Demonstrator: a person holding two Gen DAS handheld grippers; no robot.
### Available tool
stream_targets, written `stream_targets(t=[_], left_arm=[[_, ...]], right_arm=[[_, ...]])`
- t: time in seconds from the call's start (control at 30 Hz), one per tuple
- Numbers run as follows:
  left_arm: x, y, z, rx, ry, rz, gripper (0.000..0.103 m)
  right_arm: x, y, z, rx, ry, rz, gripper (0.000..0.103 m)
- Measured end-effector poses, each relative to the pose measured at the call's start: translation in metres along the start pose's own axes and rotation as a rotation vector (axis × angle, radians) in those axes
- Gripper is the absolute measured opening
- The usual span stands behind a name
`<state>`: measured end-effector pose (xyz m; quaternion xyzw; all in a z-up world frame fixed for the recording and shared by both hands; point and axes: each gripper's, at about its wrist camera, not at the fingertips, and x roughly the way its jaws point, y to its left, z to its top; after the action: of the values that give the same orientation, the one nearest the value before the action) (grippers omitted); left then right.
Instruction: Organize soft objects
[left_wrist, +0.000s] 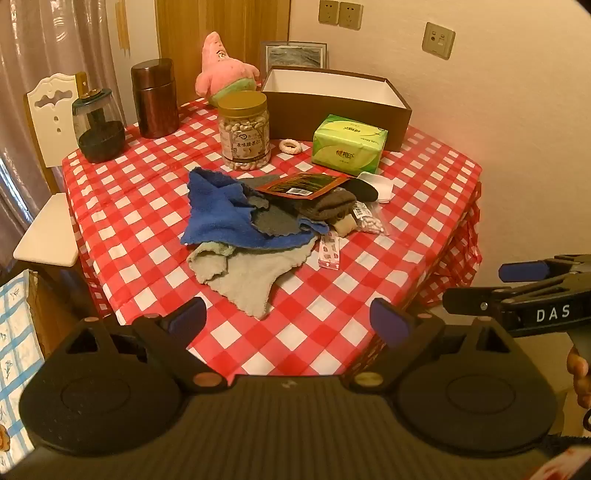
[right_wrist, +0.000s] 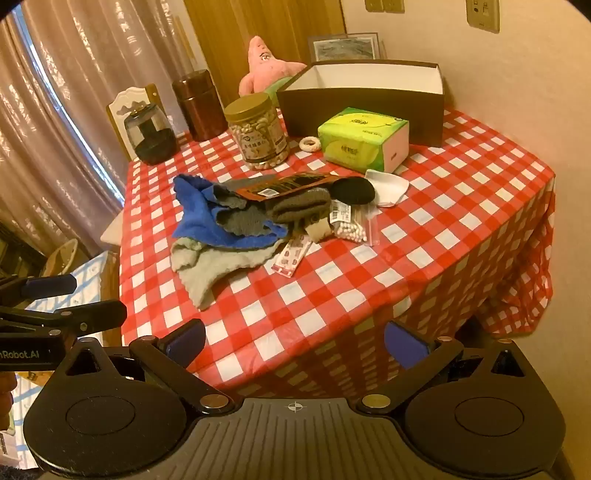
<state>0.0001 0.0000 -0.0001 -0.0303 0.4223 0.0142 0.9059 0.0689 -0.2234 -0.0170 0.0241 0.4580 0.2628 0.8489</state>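
A pile of soft things lies mid-table: a blue cloth (left_wrist: 218, 214) (right_wrist: 199, 218), a dark grey cloth (left_wrist: 275, 219), a light grey cloth (left_wrist: 251, 275) (right_wrist: 210, 266), a grey knit sock (left_wrist: 327, 203) (right_wrist: 299, 205) and a black sock (left_wrist: 364, 188) (right_wrist: 352, 190). A pink plush star (left_wrist: 221, 66) (right_wrist: 267, 64) sits at the back beside an open brown box (left_wrist: 332, 107) (right_wrist: 369, 99). My left gripper (left_wrist: 288, 319) is open and empty at the near table edge. My right gripper (right_wrist: 295, 341) is open and empty, short of the table.
On the red-checked tablecloth (left_wrist: 147, 206) stand a nut jar (left_wrist: 243, 129), a brown canister (left_wrist: 154, 98), a glass grinder (left_wrist: 98, 125), a green tissue pack (left_wrist: 349, 144), a hair tie (left_wrist: 290, 146), a snack packet (left_wrist: 299, 184), cotton swabs (right_wrist: 351, 229). A chair (left_wrist: 48, 110) stands left.
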Motion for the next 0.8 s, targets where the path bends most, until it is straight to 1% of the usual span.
stream_targets(t=[0.8], left_arm=[[-0.0002, 0.0000, -0.0001, 0.000, -0.006, -0.001, 0.094]], right_arm=[[-0.0026, 0.0006, -0.0009, -0.002, -0.004, -0.002, 0.103]])
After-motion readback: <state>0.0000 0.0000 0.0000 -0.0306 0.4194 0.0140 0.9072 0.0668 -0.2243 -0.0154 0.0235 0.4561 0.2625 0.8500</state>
